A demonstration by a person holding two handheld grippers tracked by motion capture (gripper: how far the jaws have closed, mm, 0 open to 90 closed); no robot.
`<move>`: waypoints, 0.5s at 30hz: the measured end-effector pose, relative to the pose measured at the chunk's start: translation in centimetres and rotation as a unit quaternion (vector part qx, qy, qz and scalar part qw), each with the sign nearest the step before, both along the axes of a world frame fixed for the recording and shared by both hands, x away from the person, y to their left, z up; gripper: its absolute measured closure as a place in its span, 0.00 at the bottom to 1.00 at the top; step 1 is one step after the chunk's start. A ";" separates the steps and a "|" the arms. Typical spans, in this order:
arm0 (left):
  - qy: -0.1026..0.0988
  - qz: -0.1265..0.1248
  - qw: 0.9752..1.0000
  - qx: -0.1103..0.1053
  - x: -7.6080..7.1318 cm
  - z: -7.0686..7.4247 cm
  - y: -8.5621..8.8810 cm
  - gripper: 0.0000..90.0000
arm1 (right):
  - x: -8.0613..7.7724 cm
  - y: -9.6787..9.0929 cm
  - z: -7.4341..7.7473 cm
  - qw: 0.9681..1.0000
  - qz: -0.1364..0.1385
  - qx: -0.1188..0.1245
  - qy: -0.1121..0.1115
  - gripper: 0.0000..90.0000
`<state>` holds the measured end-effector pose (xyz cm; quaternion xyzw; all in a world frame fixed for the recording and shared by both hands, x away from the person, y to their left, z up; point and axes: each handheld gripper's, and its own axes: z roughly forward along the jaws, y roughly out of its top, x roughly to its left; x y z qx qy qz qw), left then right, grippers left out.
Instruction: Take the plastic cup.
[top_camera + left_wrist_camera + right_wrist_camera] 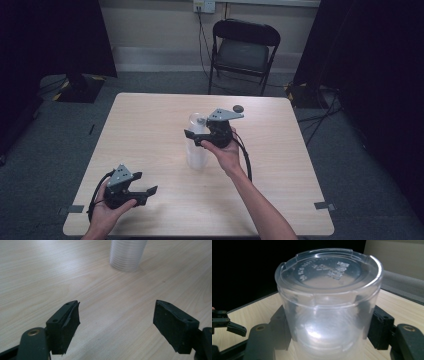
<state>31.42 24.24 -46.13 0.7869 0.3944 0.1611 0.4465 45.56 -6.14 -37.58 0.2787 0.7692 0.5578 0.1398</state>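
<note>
The jar [328, 307] in my right tool [328, 330] is clear, glossy plastic, ribbed low on its wall, its lid smooth with raised lettering. Beneath the jar, the desk [150, 130] is pale matt wood-grain. My left tool [116, 325] has matt black, rubbery pads [66, 325].
</note>
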 end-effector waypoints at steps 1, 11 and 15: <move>0.000 0.000 1.000 0.000 0.0 0.0 0.0 0.23 | 0.0 0.0 0.3 1.000 -0.001 0.004 -0.001 0.37; -0.008 -0.003 1.000 0.002 -0.1 0.0 -0.1 0.24 | -0.2 -0.6 1.3 1.000 -0.003 0.022 -0.009 0.37; -0.004 -0.001 1.000 0.000 0.0 0.0 -0.1 0.24 | -0.2 -0.8 1.7 0.999 -0.004 0.031 -0.009 0.37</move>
